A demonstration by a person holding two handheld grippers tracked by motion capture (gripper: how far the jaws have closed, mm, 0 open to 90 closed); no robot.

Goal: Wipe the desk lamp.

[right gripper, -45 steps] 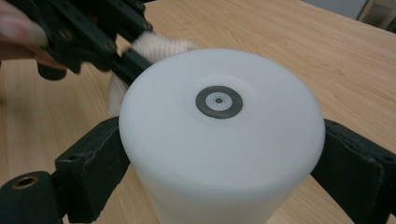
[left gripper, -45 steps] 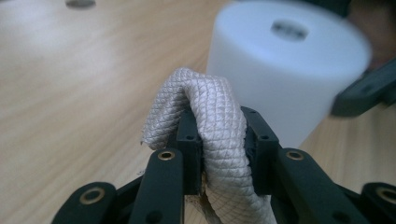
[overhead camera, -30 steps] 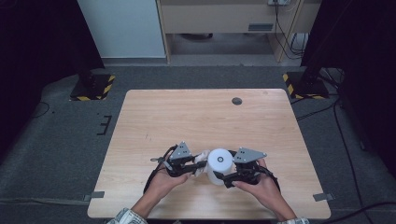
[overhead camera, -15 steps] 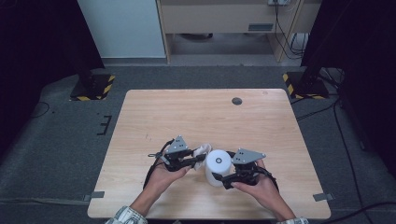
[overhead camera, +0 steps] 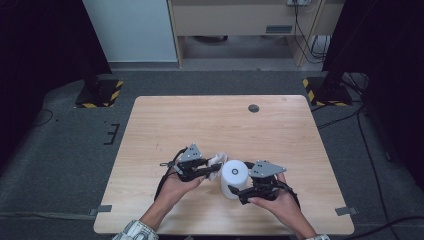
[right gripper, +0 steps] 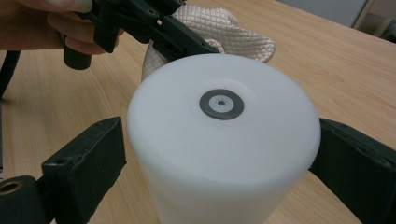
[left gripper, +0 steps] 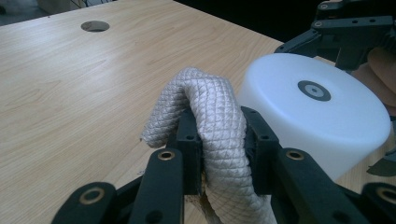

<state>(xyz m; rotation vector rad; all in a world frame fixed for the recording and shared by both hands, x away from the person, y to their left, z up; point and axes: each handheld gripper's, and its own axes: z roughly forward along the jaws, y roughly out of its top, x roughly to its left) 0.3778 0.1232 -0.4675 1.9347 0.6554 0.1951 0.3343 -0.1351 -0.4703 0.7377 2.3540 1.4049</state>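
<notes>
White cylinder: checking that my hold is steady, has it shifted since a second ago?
No. The white cylinder stays equally far below the table's round hole.

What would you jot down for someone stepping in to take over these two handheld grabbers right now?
Left gripper: shut on the quilted cloth, held just beside the white cylinder.
Right gripper: its jaws sit on either side of the white cylinder, which stands upright near the table's front edge; they have just been opening, so check the grip.
Done: cloth picked up and brought to the cylinder.
Left: probably wiping the cylinder; the cloth isn't clearly touching it yet.
</notes>
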